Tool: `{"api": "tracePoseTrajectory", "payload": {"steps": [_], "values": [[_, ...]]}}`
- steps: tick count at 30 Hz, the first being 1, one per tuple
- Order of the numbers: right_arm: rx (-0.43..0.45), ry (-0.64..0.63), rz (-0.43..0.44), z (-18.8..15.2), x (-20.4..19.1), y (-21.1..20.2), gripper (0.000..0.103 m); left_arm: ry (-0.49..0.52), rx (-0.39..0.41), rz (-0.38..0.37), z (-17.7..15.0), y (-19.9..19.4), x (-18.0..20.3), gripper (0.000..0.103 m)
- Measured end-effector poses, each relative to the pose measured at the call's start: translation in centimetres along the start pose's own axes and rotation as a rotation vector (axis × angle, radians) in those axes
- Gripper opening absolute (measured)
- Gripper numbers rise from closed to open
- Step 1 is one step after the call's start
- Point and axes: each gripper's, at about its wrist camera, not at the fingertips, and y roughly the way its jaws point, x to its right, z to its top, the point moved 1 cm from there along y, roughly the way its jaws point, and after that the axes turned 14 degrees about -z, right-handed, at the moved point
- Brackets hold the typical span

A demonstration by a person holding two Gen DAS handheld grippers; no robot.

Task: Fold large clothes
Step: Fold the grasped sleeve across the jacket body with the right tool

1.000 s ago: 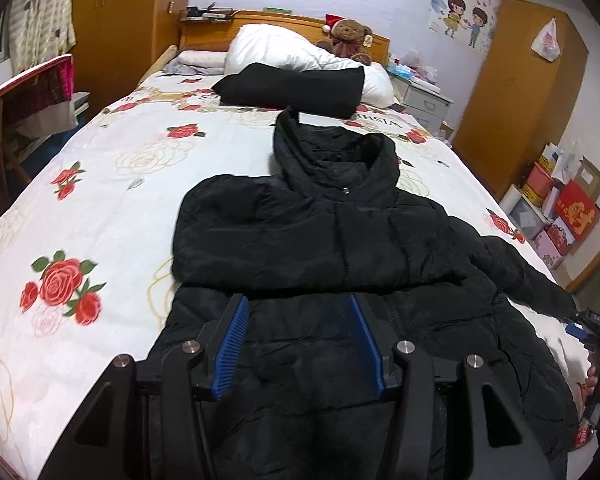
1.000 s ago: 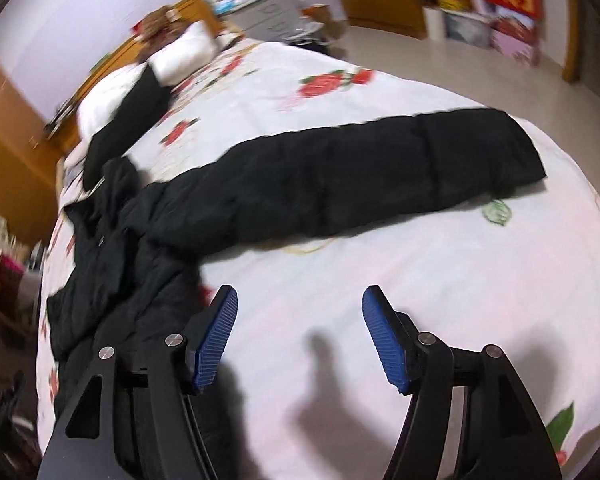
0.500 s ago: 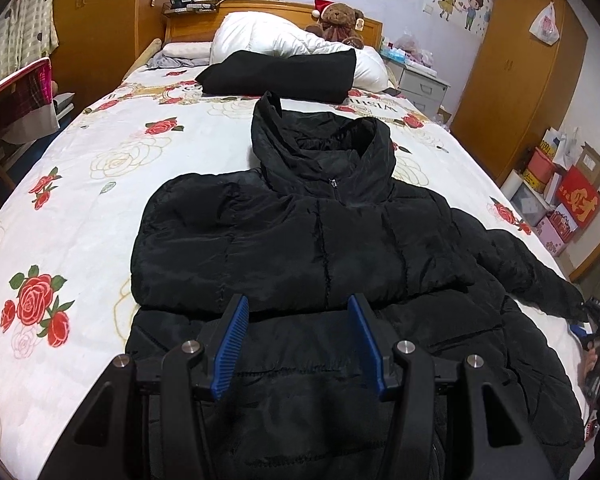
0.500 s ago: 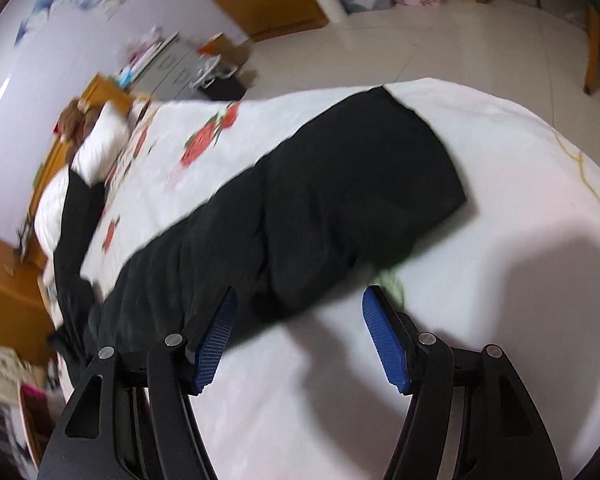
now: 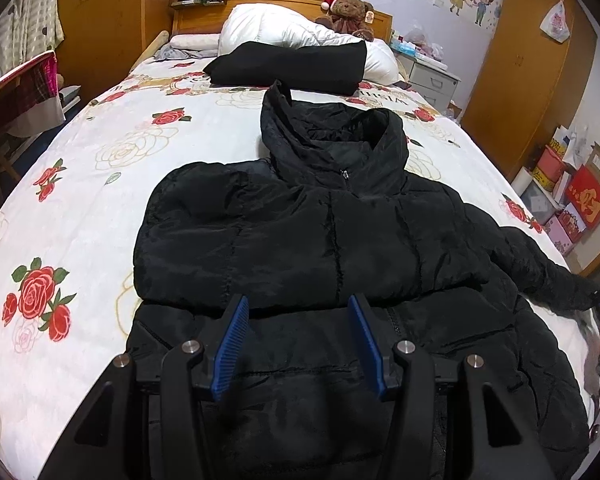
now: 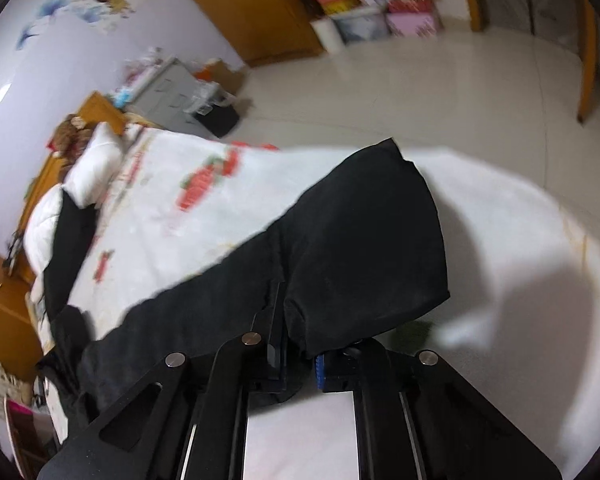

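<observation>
A black puffer jacket [image 5: 300,240] lies front up on the bed, hood [image 5: 332,136] toward the headboard, its left sleeve folded across the chest. My left gripper [image 5: 300,344] is open and empty just above the jacket's lower front. The right sleeve [image 5: 540,268] stretches out to the bed's right edge. In the right wrist view my right gripper [image 6: 296,344] is shut on the cuff end of that sleeve [image 6: 364,248]; the fabric hides its fingertips.
The bed has a white rose-print sheet [image 5: 100,184]. A folded black garment [image 5: 292,66], white pillows [image 5: 284,32] and a teddy bear [image 5: 346,10] sit by the headboard. A nightstand [image 5: 432,80], a wardrobe [image 5: 516,72] and boxes [image 5: 572,196] stand at the right.
My right gripper moved in onto the sleeve's cuff and shut on it. My left gripper stayed open and drifted slightly, bringing more of the jacket into view.
</observation>
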Motion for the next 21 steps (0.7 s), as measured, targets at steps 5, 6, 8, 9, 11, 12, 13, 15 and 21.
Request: {"api": "tracePoseTrajectory", "payload": {"steps": [5, 6, 8, 9, 11, 12, 13, 15, 21], "values": [[0.112, -0.106, 0.115, 1.3, -4.6, -6.9, 0.008, -0.024, 0.026, -0.016, 0.0, -1.4, -0.6, 0.054], [0.134, -0.135, 0.145, 1.4, -5.9, -8.4, 0.008, -0.03, 0.034, -0.02, 0.0, -1.8, -0.7, 0.054], [0.171, -0.197, 0.207, 1.3, -8.9, -11.2, 0.008, -0.039, 0.046, -0.025, -0.1, -2.5, -1.0, 0.054], [0.187, -0.232, 0.235, 1.0, -10.6, -12.5, 0.008, -0.044, 0.053, -0.028, -0.1, -2.9, -1.2, 0.054], [0.205, -0.301, 0.29, 0.1, -14.1, -14.6, 0.008, -0.051, 0.065, -0.031, -0.2, -3.5, -1.6, 0.054], [0.207, -0.336, 0.321, -0.6, -16.0, -15.4, 0.008, -0.057, 0.074, -0.033, -0.2, -3.9, -1.9, 0.054], [0.207, -0.366, 0.345, -1.4, -17.5, -16.2, 0.008, -0.063, 0.082, -0.035, -0.2, -4.3, -2.2, 0.054], [0.199, -0.433, 0.386, -3.3, -20.5, -17.2, 0.008, -0.079, 0.098, -0.037, -0.3, -5.0, -2.9, 0.054], [0.122, -0.646, 0.463, -11.9, -29.6, -17.2, 0.008, -0.129, 0.124, -0.03, -0.9, -6.5, -5.7, 0.054]]}}
